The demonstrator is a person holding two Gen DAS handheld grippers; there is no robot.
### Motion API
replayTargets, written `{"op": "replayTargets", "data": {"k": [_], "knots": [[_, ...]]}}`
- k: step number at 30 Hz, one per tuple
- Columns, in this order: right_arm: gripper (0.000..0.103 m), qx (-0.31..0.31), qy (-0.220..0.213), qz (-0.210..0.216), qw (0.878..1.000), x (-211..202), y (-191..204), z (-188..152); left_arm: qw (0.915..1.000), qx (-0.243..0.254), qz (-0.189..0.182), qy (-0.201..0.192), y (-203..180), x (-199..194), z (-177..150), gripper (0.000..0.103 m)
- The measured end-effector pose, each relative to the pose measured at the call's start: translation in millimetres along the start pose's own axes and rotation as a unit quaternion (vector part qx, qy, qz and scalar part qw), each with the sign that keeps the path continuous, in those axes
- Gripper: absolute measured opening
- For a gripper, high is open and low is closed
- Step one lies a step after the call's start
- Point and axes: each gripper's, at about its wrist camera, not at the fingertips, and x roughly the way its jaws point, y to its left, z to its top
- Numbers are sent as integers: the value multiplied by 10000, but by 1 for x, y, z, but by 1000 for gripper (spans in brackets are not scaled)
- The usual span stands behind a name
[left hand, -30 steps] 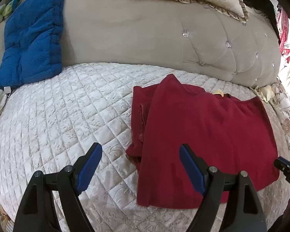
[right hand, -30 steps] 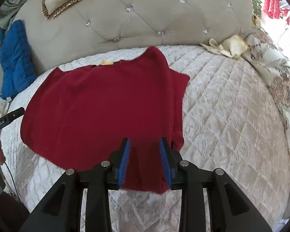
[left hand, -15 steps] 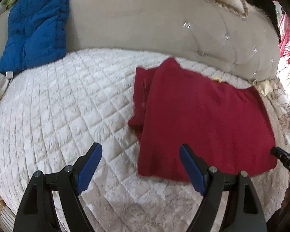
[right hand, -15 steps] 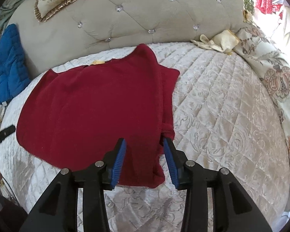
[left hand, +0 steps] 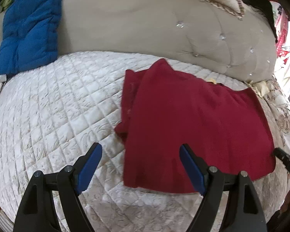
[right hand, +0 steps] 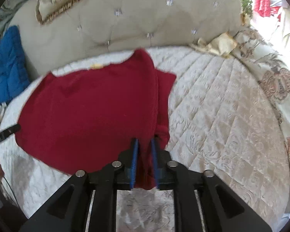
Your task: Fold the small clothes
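Because the right gripper (right hand: 144, 160) has its blue pads clamped on a bunched bit of the red garment (right hand: 90, 112) at its near right corner, the pinch may hold only the top layer, and a lift could drag the folded side panel open. The cloth between the pads looks thick and rumpled, so I judge the hold uneven; it could slip out if pulled sideways.

The left gripper (left hand: 140, 166) hangs released, jaws spread wide over the near left corner of the garment (left hand: 193, 119), touching nothing. If it closes where it is, one pad would land on the bare quilt (left hand: 54, 104) and catch the bedspread as well.

The garment lies flat on the quilt towards the padded headboard (left hand: 145, 31), one side already turned in. A blue cushion (left hand: 27, 27) leans at the far left corner of the bed, well apart from it.

How many layers the right pads hold is hidden by the fabric itself. A small yellow thing (right hand: 96, 65) at the garment's far edge is too small to identify. The right view is blurred.
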Motion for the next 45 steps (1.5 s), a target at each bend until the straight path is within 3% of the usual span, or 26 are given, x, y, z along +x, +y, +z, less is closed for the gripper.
{"op": "replayTargets", "data": {"k": [9,13,32,45], "knots": [[9,-41,-249,485,9985,-29,21,15,9997,228,-40,-5,-12,4,3,85],[10,-218,-250,424,9986,-28,36,19,9998,179,-69,-38,-7,3,4,85],[14,-601,133,694,9957,25,83,27,9995,-145,233,161,24,20,12,85],[14,-943,221,696,9929,44,116,35,9996,-112,175,186,25,22,13,85]]}}
